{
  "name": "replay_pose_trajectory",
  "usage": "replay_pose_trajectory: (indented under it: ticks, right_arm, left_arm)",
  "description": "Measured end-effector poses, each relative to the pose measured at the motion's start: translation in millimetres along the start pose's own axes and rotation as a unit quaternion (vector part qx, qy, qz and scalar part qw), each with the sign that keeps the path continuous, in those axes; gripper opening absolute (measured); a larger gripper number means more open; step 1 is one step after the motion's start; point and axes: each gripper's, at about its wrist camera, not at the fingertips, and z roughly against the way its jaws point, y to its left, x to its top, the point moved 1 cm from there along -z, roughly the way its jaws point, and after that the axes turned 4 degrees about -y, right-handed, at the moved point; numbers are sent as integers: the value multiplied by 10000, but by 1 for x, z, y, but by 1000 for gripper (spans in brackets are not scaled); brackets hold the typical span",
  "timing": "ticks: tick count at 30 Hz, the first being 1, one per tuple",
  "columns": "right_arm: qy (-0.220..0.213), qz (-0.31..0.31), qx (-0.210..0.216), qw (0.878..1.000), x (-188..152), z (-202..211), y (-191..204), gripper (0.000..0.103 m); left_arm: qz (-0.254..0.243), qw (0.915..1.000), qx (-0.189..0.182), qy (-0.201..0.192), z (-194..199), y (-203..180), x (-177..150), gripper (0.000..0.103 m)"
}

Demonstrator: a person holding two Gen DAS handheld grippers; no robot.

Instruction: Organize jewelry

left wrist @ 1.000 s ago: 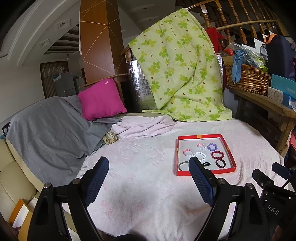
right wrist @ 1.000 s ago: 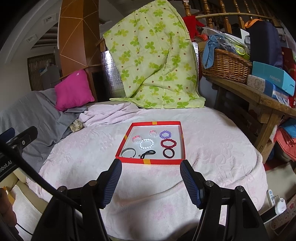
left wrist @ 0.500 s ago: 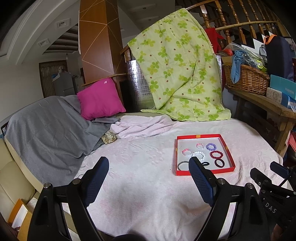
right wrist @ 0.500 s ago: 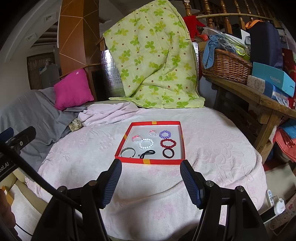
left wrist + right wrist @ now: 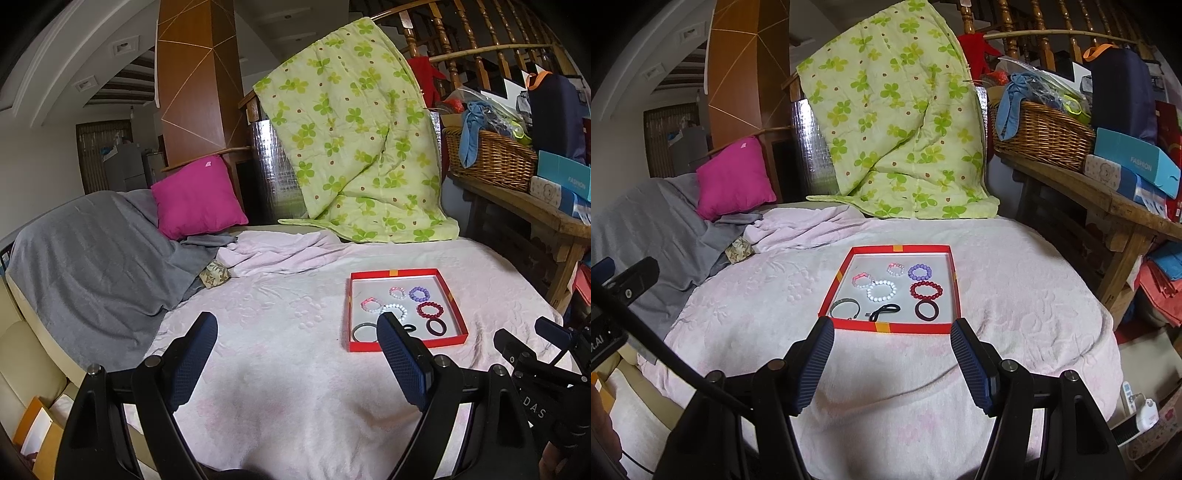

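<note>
A shallow red tray (image 5: 886,327) (image 5: 406,346) lies on a pale pink blanket and holds several bracelets: white beads (image 5: 882,289), dark red beads (image 5: 926,290), purple beads (image 5: 919,271), a dark bangle (image 5: 926,310), a grey bangle (image 5: 843,308) and a black band (image 5: 884,312). My right gripper (image 5: 892,334) hovers just short of the tray's near rim, open and empty. My left gripper (image 5: 297,332) hangs open over bare blanket left of the tray; its right finger (image 5: 400,360) overlaps the tray's near-left corner. The right gripper's fingers (image 5: 532,341) show at the left wrist view's right edge.
A green flowered quilt (image 5: 897,122) hangs behind the bed. A magenta pillow (image 5: 197,201) and grey cover (image 5: 92,266) lie at the left. A wooden bench (image 5: 1108,199) with a wicker basket (image 5: 1041,136) and boxes stands to the right.
</note>
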Motion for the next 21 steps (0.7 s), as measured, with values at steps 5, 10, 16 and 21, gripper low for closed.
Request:
replay_pose_trajectory:
  ticks: [5,10,16,21]
  right_arm:
    - [-2,-45,-53,10000,2,-5,-4,69]
    - [24,-87,-37,10000,2,-10,-5,69]
    - [59,-38,16,10000,3,-19,-1,69]
    - [95,-32,30,9999,2,-30,1,69]
  left_arm:
    - [-45,10000,-38,23,-3,-7,3,88]
    - [-76,10000,-15,57,-7,-10,3,88]
    - [-8,9999,32,106,-15,-5,3,88]
    - [2,9999,12,159,-26,-5,1,88]
